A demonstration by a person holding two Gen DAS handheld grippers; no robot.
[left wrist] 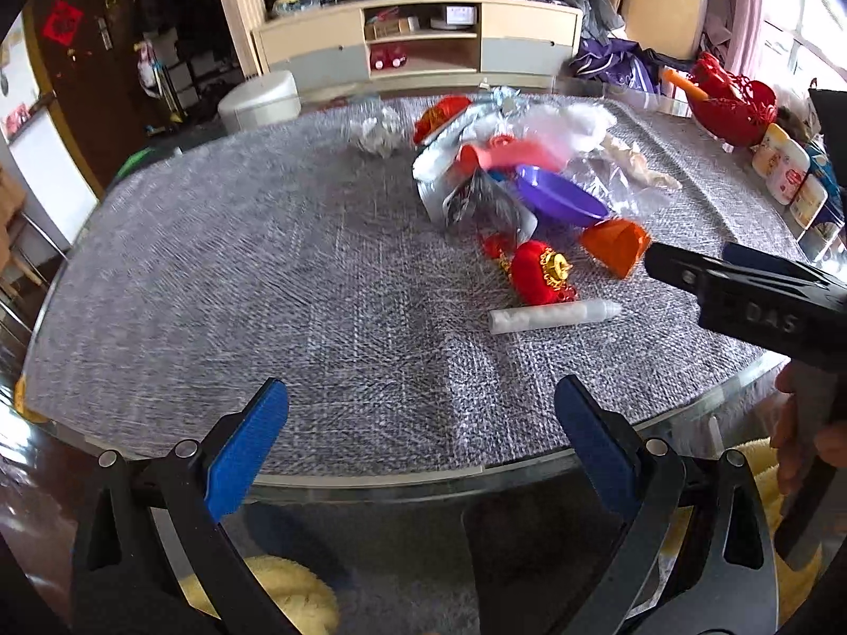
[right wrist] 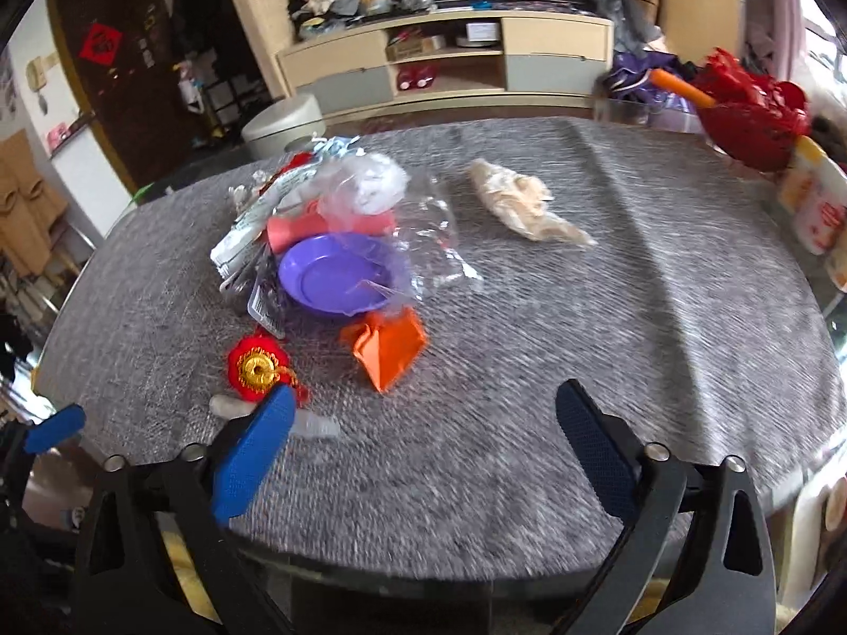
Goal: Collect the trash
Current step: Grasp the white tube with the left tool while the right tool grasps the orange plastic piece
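A pile of trash lies on the grey-clothed round table: a purple plastic dish, clear plastic wrap, silver foil packets, an orange paper piece, a red ornament with a gold coin, a white tube and a crumpled beige tissue. My left gripper is open and empty at the table's near edge. My right gripper is open and empty, above the cloth just short of the orange paper; it also shows in the left wrist view.
A red basket and several white jars stand at the table's right edge. A beige TV cabinet and a white stool stand beyond the table. A yellow cushion lies under the glass edge.
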